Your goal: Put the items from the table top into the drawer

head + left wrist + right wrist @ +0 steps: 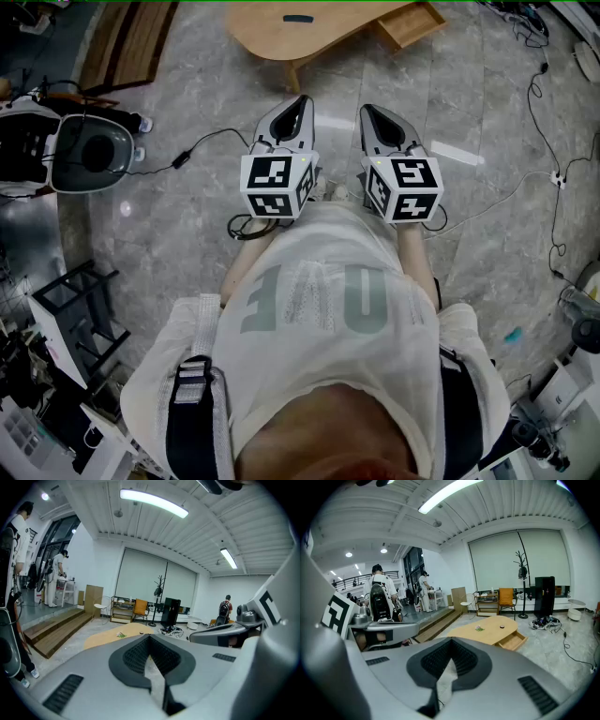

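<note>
A light wooden table (309,33) stands ahead of me on the stone floor, its drawer (410,23) pulled open at the right end. A small dark item (298,18) lies on its top. In the right gripper view the table (490,631) carries a green item (479,628) and a small dark item (502,626), and the drawer (513,641) stands open. The left gripper view shows the green item (121,634) too. My left gripper (301,101) and right gripper (367,112) are held side by side in front of my chest, well short of the table. Both are shut and empty.
Cables trail over the floor at right (539,141) and near my feet. A white machine with a grey bowl (89,150) stands at left, a black rack (75,300) below it, wooden steps (127,42) at far left. People (382,597) stand in the background.
</note>
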